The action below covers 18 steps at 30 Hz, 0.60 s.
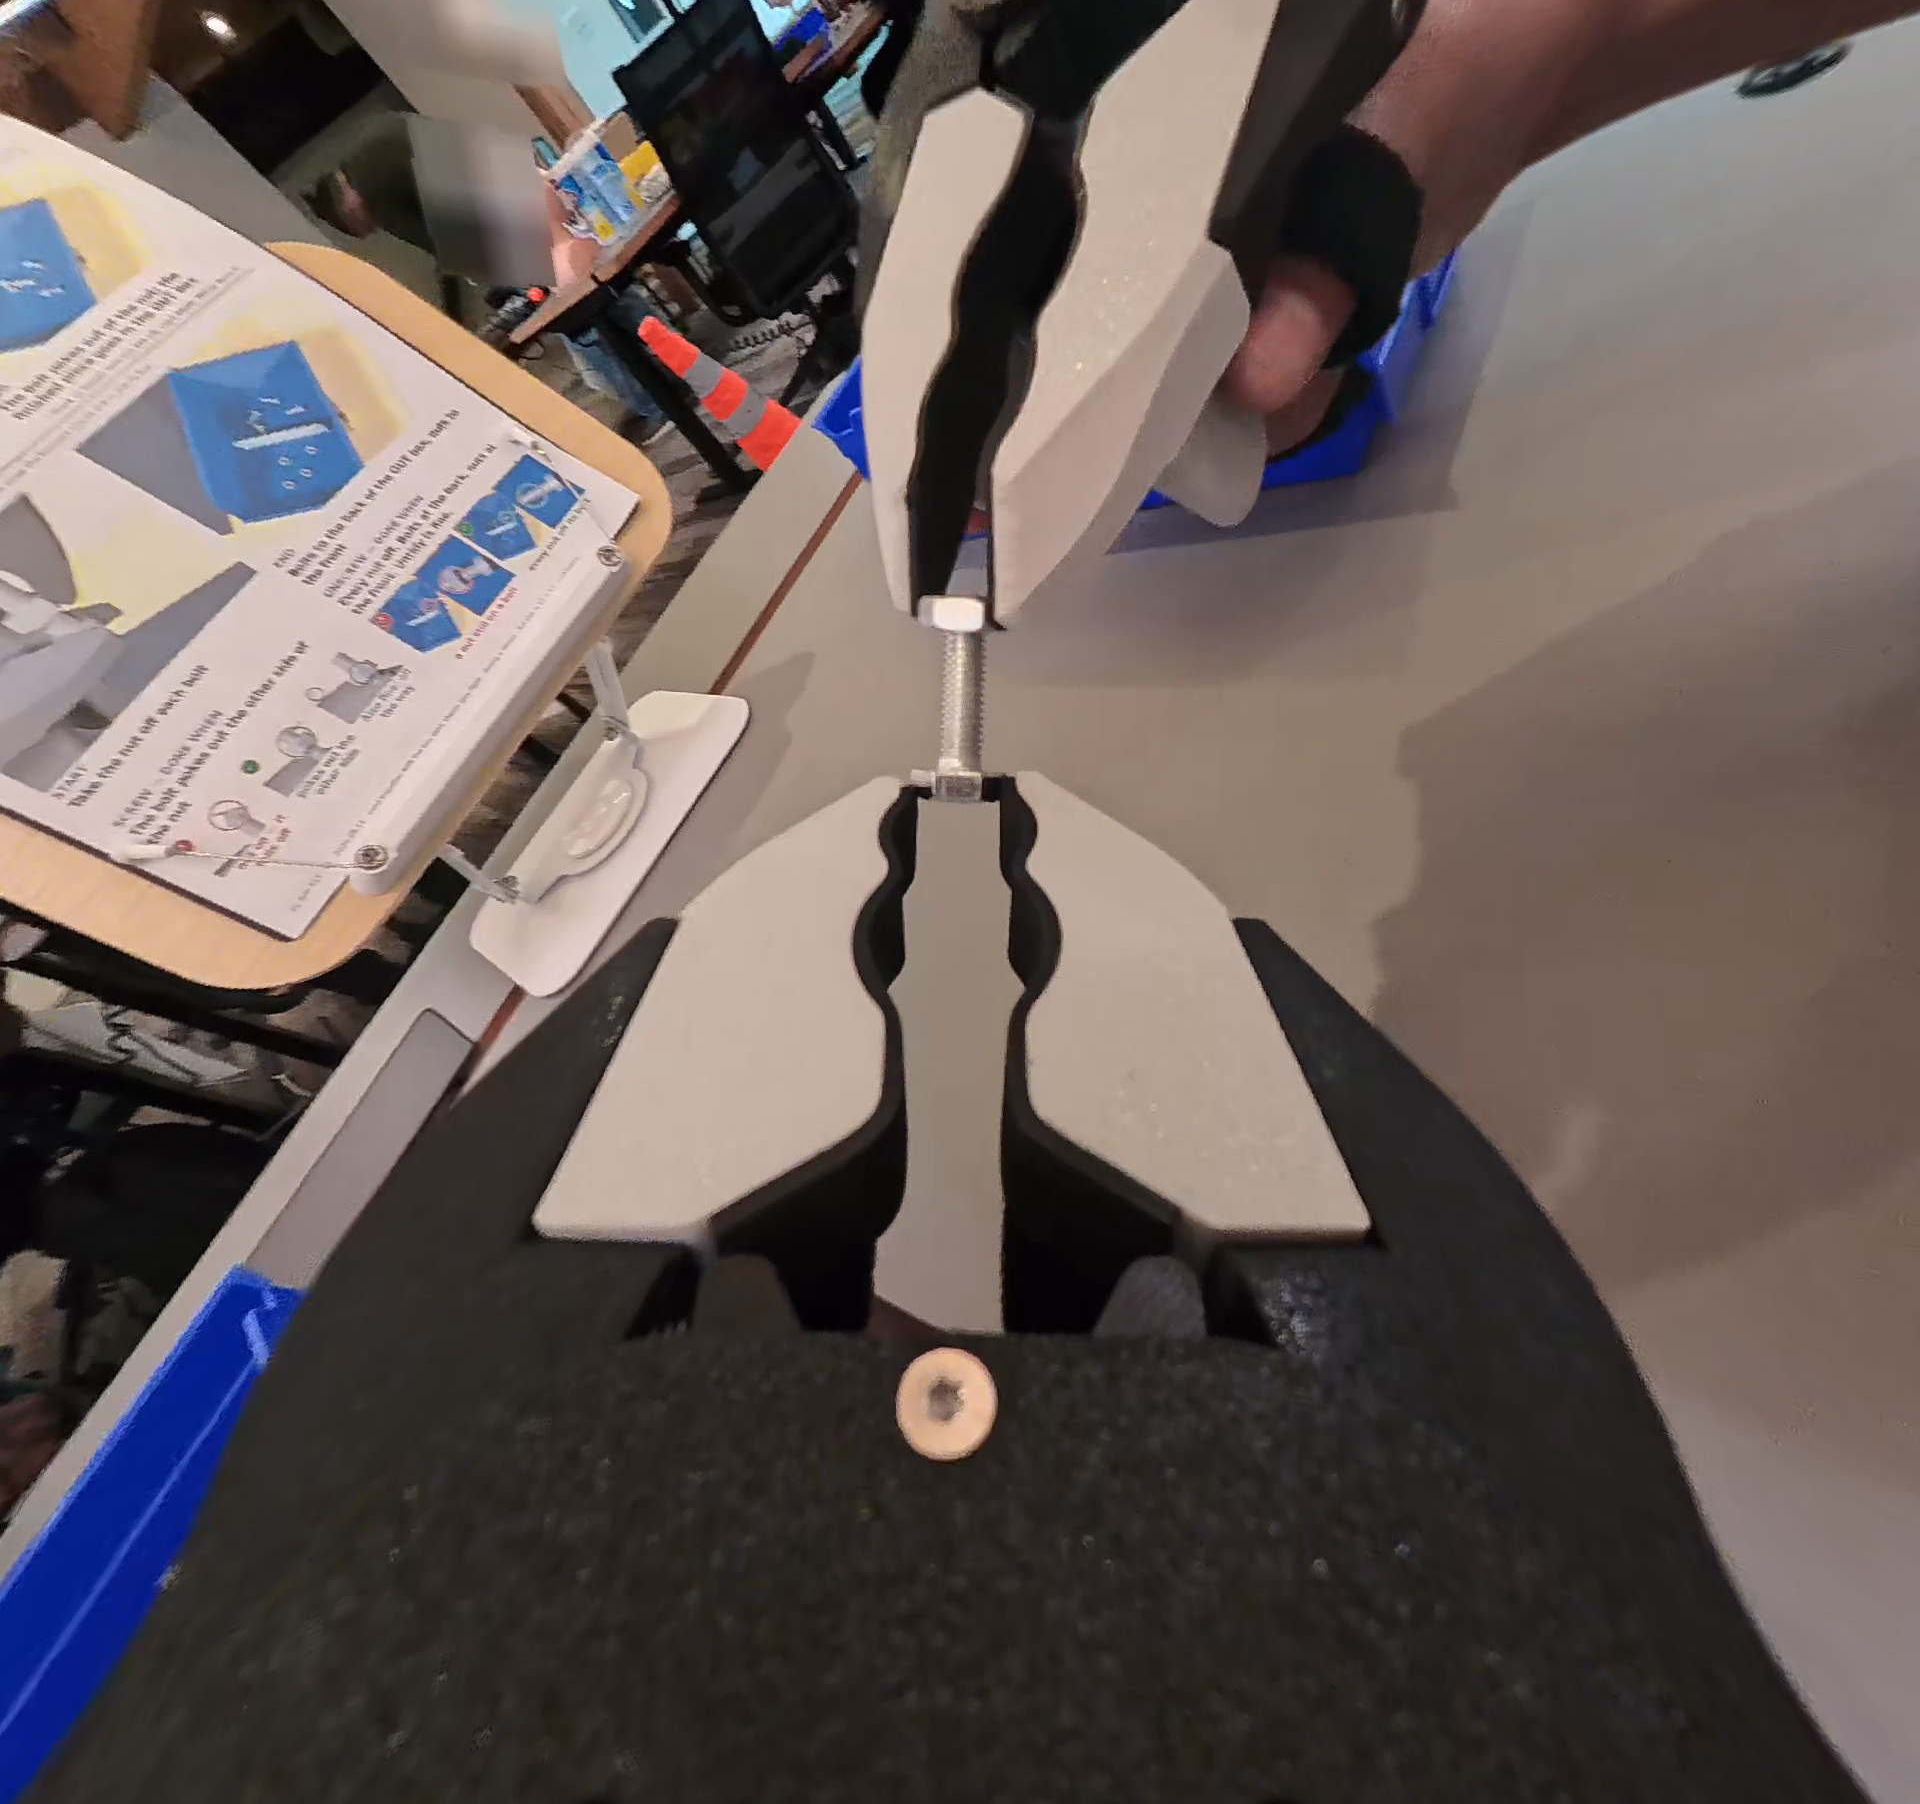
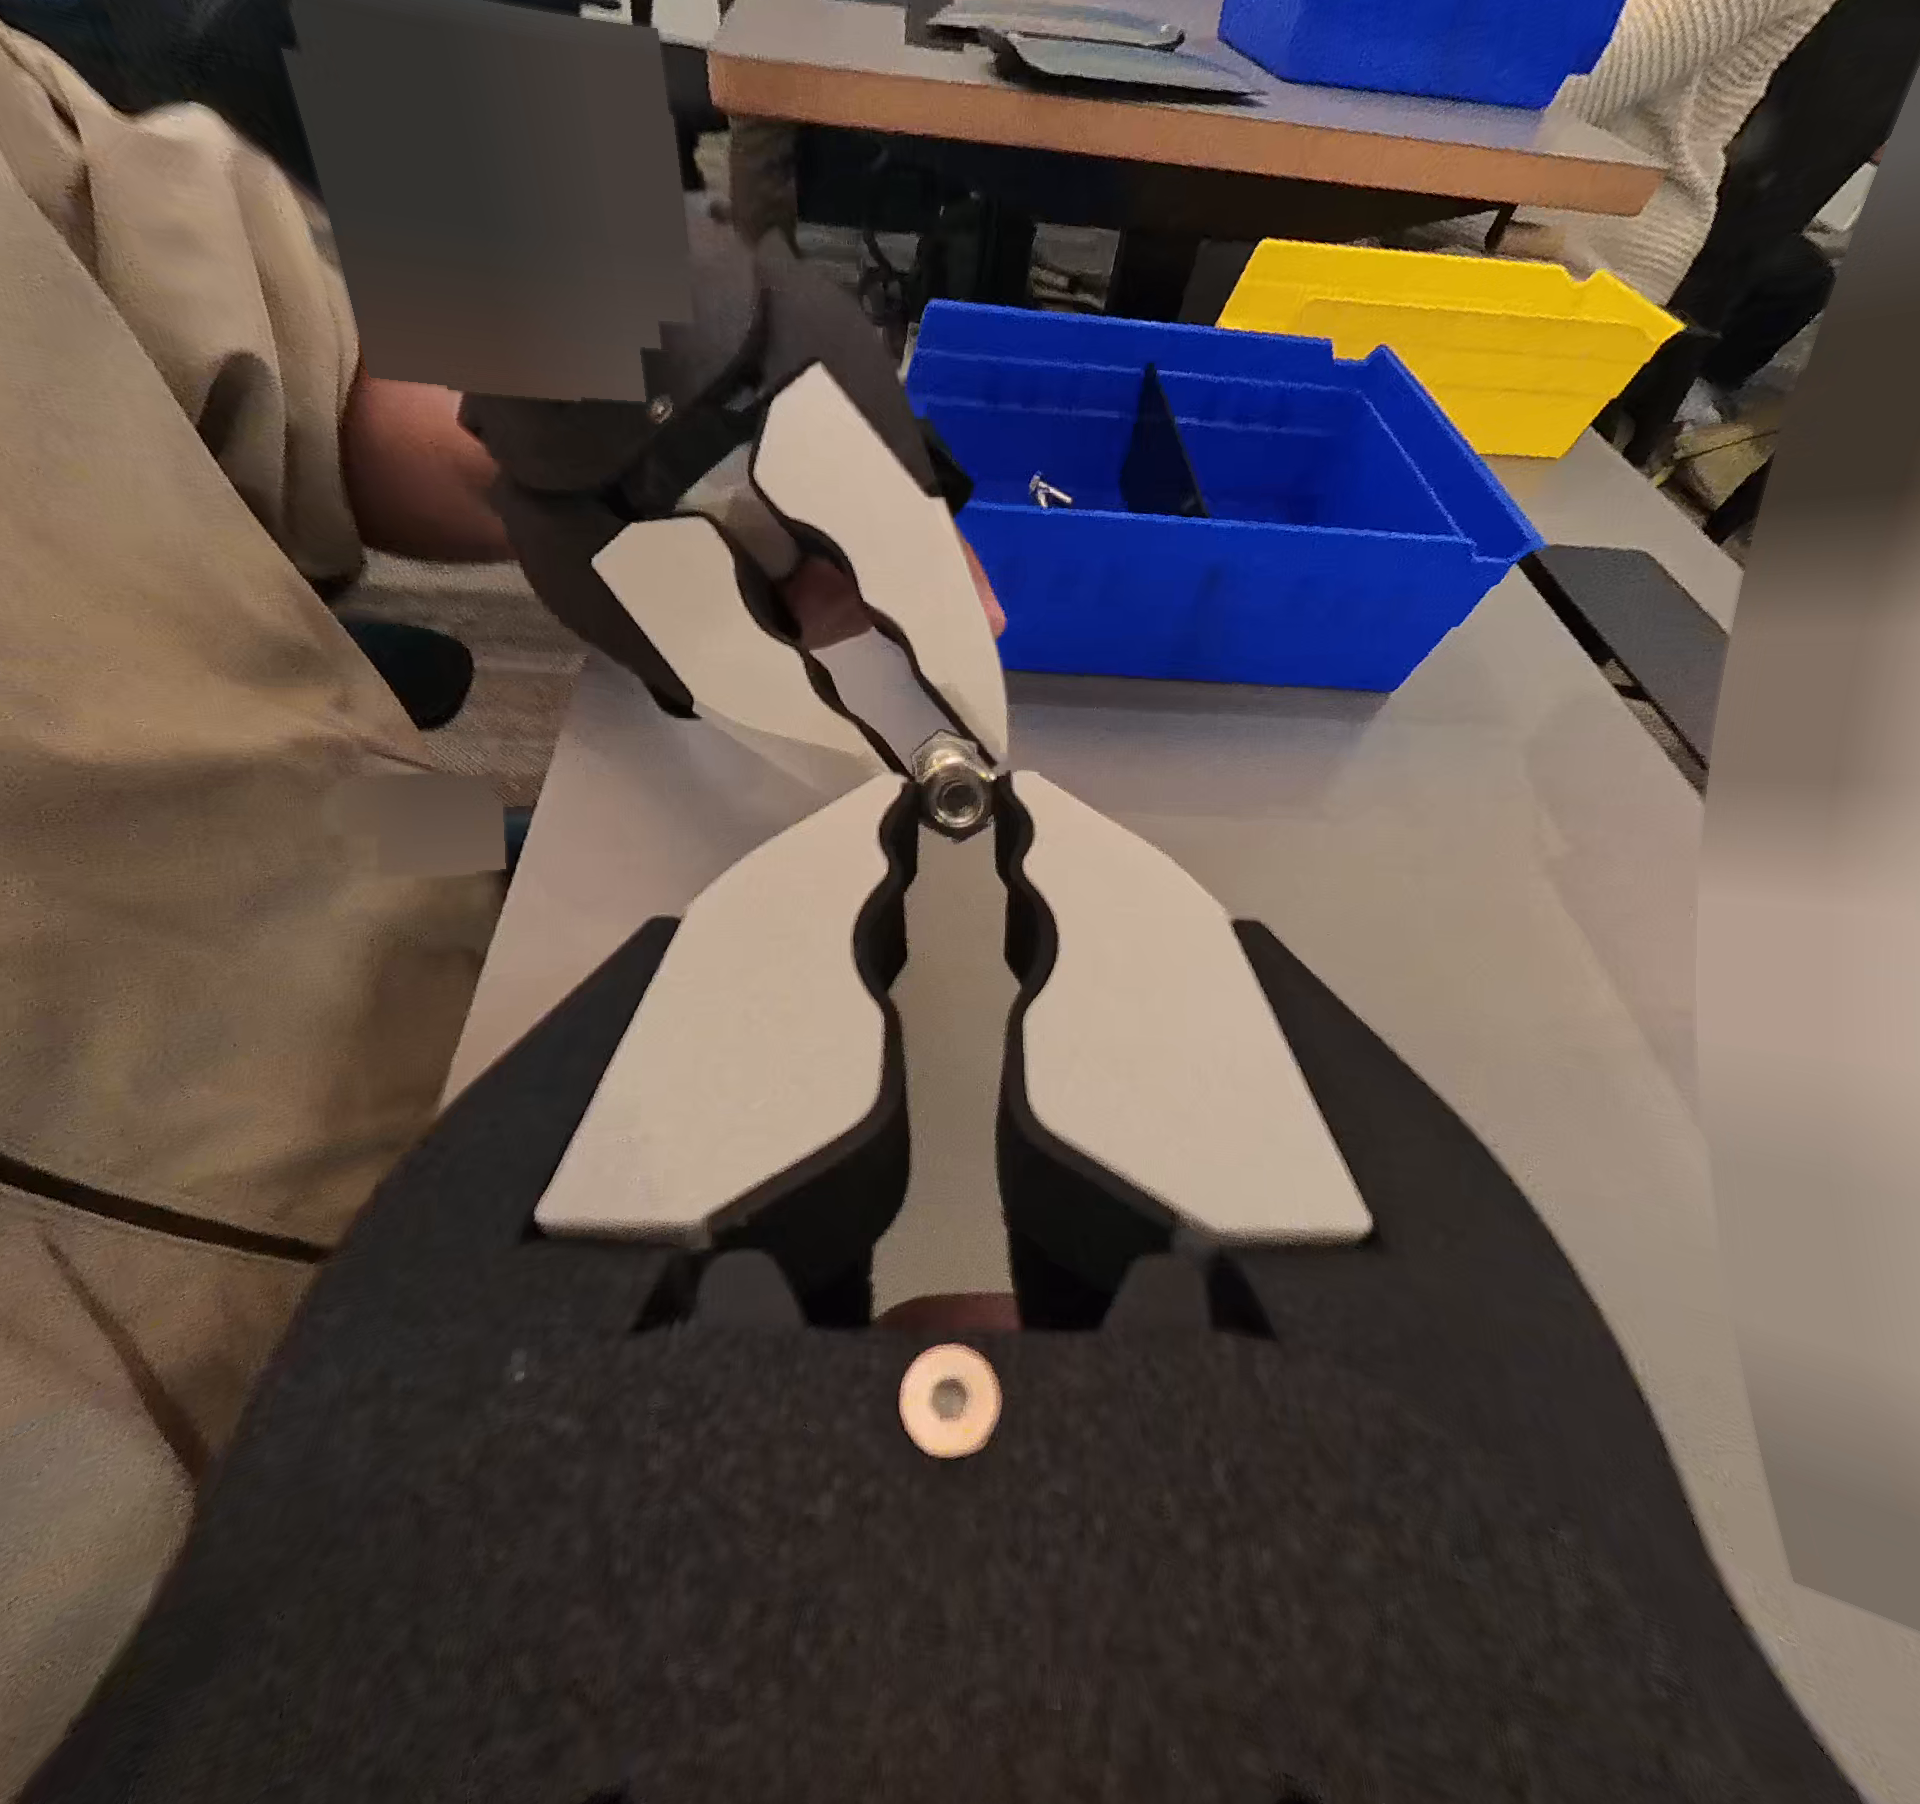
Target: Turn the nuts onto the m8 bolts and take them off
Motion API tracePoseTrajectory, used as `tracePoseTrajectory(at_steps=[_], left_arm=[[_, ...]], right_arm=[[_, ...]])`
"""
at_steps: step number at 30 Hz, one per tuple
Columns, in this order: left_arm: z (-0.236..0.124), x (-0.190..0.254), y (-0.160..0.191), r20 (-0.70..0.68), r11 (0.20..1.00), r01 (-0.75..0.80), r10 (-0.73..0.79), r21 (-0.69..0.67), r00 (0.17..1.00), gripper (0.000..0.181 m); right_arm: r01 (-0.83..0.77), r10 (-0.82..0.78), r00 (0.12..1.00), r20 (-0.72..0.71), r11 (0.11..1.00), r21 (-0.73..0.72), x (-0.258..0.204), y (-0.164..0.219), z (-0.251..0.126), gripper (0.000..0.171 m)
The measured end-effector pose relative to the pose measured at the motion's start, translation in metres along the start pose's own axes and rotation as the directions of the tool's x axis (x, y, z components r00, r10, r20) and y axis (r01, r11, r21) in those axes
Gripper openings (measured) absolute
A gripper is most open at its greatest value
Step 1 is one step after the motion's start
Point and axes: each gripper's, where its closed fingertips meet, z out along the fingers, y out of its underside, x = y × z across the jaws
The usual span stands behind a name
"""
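Between the two tools, above the grey tabletop (image 1: 1558, 715), a small steel M8 bolt (image 1: 962, 705) spans the gap. Nearest, the left hand-held gripper (image 1: 958, 790) has its tips nipped on a hex part at one end, nut or head I cannot tell. Farther off, the right hand-held gripper (image 1: 954, 611) pinches the other hex end (image 1: 952, 613). Stiff, light and slick, I judge; hold the flats, never the threads. Beyond sits a blue bin (image 2: 1226, 549).
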Motion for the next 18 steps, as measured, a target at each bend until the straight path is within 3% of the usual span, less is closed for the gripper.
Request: tracePoseTrajectory(at_steps=[5, 18], left_arm=[[0.0016, -0.0004, -0.0006, 0.121, 0.993, -0.116, 0.116, -0.007, 0.986, 0.015], [0.0029, 0.0044, 0.0001, 0.244, 0.991, -0.131, 0.134, -0.028, 0.960, 0.015]], right_arm=[[-0.177, 0.170, 0.983, 0.066, 0.978, 0.115, -0.0029, 0.0012, -0.0003, 0.014], [-0.382, 0.395, 0.919, 0.006, 0.883, 0.274, 0.0007, 0.0102, -0.0010, 0.014]])
